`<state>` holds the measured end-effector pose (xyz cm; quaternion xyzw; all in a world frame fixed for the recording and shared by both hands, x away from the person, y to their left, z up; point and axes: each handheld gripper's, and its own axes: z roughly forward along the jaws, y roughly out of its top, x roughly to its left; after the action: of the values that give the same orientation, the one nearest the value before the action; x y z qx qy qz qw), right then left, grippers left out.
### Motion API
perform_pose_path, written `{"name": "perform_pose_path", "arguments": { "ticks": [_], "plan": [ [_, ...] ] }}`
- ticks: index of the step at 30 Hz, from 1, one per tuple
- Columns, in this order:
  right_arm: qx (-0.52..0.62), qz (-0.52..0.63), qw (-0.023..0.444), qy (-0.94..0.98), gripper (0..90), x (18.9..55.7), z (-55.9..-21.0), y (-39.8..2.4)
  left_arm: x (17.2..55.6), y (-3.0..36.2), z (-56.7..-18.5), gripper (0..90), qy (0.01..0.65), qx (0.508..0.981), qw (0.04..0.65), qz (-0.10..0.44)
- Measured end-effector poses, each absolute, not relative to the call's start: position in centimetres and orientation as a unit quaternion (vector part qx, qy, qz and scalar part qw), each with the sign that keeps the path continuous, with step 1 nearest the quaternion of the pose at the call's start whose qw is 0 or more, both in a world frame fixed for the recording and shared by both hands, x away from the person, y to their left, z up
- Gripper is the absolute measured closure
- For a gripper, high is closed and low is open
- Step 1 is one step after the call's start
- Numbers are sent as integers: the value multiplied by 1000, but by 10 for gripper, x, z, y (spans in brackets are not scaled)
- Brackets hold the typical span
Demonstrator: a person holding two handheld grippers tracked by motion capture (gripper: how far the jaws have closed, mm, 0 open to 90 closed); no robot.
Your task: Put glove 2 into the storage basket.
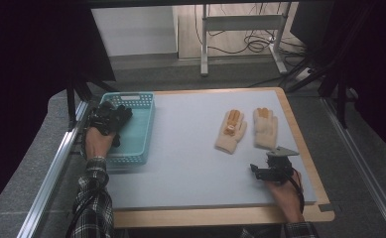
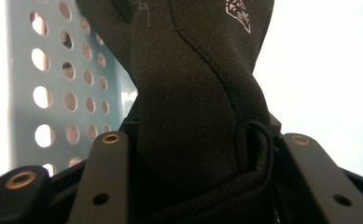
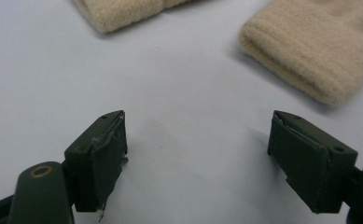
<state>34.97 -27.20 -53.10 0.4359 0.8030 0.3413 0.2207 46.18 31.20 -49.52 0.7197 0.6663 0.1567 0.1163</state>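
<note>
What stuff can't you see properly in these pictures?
- Inside of the blue basket: in the high view, the left gripper and the black glove it holds cover part of it.
- Black glove's fingers: cut off by the top edge of the left gripper view.
- White mark on the black glove: cut by that same edge, unreadable.
- Beige gloves: the right gripper view, past the right gripper, crops all but their cuffs.

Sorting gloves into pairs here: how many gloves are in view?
3. Two beige gloves lie side by side on the mat, one left of the other. A black glove is clamped in the left tongs over the basket. More may be hidden.
</note>
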Motion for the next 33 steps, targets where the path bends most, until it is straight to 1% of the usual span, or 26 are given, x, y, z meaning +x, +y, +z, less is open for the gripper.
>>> {"name": "perform_pose_path", "arguments": {
  "ticks": [3, 5, 6, 8, 9, 12, 15, 17, 21, 25, 29, 33],
  "plan": [
    [436, 342, 221, 803, 194, 350, -531, -272, 464, 311, -499, 527, 665, 722, 101, 164],
    [436, 341, 221, 803, 194, 350, -531, -272, 466, 309, -501, 484, 662, 726, 87, 162],
    [436, 341, 221, 803, 193, 350, -531, -272, 467, 309, -501, 432, 661, 728, 85, 164],
    [436, 342, 221, 803, 193, 350, -531, -272, 467, 309, -501, 369, 657, 731, 85, 164],
    [436, 342, 221, 803, 193, 350, -531, -272, 467, 309, -500, 309, 655, 733, 86, 162],
    [436, 341, 221, 803, 193, 350, -531, -272, 464, 310, -495, 193, 647, 741, 96, 152],
    [436, 341, 221, 803, 193, 350, -531, -272, 461, 313, -485, 136, 646, 741, 100, 155],
    [435, 341, 221, 803, 193, 350, -531, -272, 457, 316, -477, 101, 645, 739, 120, 153],
    [435, 341, 221, 804, 193, 350, -531, -272, 451, 321, -462, 66, 642, 735, 155, 153],
    [435, 341, 221, 803, 193, 350, -531, -272, 445, 322, -452, 51, 631, 737, 188, 153],
    [435, 341, 221, 803, 193, 350, -531, -272, 437, 317, -446, 47, 616, 732, 254, 139],
    [435, 341, 221, 804, 193, 349, -531, -272, 430, 307, -443, 25, 593, 741, 287, 132]
  ]
}}
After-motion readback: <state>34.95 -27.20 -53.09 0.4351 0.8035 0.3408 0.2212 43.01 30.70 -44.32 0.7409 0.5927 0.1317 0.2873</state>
